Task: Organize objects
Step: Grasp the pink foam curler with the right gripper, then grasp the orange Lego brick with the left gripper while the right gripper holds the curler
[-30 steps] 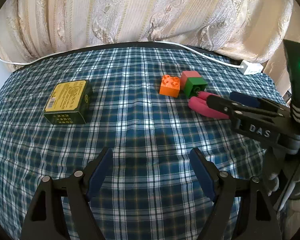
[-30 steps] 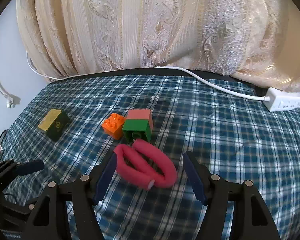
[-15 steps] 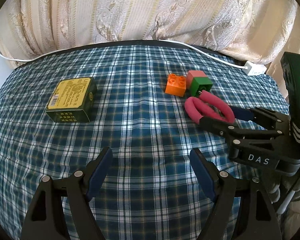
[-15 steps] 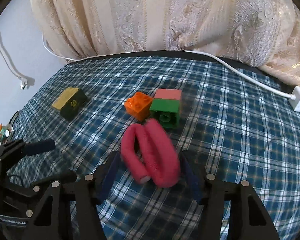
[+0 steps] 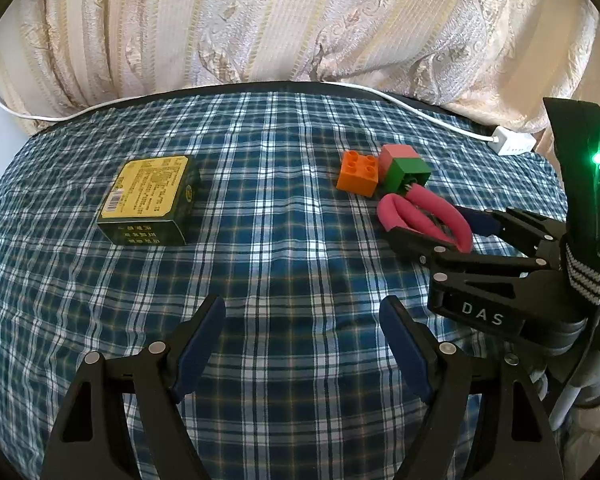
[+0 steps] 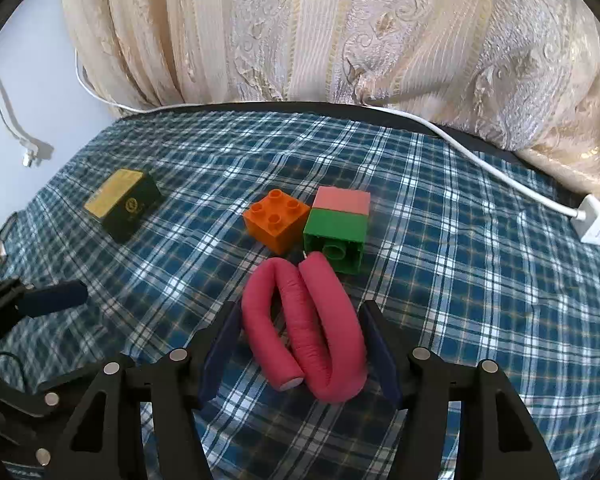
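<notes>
A folded pink foam roller (image 6: 304, 320) lies on the plaid cloth between the fingers of my right gripper (image 6: 300, 344). Both pads touch its sides, so the gripper is shut on it. It also shows in the left wrist view (image 5: 424, 216), with the right gripper (image 5: 452, 228) around it. An orange brick (image 6: 278, 220) and a green-and-pink brick (image 6: 338, 232) sit just beyond the roller. A dark green box with a yellow label (image 5: 150, 200) lies to the left. My left gripper (image 5: 300, 344) is open and empty above the cloth.
A white power strip (image 6: 598, 224) with its white cable (image 6: 480, 160) lies at the table's back right. A cream curtain (image 5: 280, 20) hangs behind the table edge. A plug (image 6: 30, 156) hangs on the wall at left.
My right gripper moved forward around the pink roller and closed its fingers onto it, squeezing the fold narrower. My left gripper stayed open and shifted slightly.
</notes>
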Available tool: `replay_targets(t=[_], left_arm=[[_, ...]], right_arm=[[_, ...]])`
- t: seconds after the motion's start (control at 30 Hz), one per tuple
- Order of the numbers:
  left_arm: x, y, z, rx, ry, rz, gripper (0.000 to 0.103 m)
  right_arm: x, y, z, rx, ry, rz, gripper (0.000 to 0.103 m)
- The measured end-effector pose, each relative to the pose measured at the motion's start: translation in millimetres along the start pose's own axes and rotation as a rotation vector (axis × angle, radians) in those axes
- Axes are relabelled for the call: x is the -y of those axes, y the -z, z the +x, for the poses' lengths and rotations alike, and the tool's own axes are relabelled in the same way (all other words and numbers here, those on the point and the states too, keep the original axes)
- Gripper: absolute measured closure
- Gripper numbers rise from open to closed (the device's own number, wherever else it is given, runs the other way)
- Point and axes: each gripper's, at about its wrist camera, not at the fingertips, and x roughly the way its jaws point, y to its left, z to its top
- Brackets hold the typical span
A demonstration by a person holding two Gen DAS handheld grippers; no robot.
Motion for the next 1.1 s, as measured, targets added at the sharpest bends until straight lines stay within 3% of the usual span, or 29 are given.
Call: replay_targets(t=[0.3, 0.7, 1.1], left_arm=[[-1.1, -0.4, 2.6, -0.001, -0.006, 0.000, 0.023], [6.1, -2.5, 8.4, -0.006, -0.018, 0.029, 0.023], [18.6, -22.8, 13.8, 0.007, -0.052, 0.066, 0.023]], right_arm=[[7.5, 9.5, -9.7, 0.011, 0.016, 0.053, 0.047], [28.3, 52.9, -50.2, 0.034, 0.028, 0.163, 0.047], [42.9, 78.4, -73.9, 0.084, 0.053, 0.267, 0.047]])
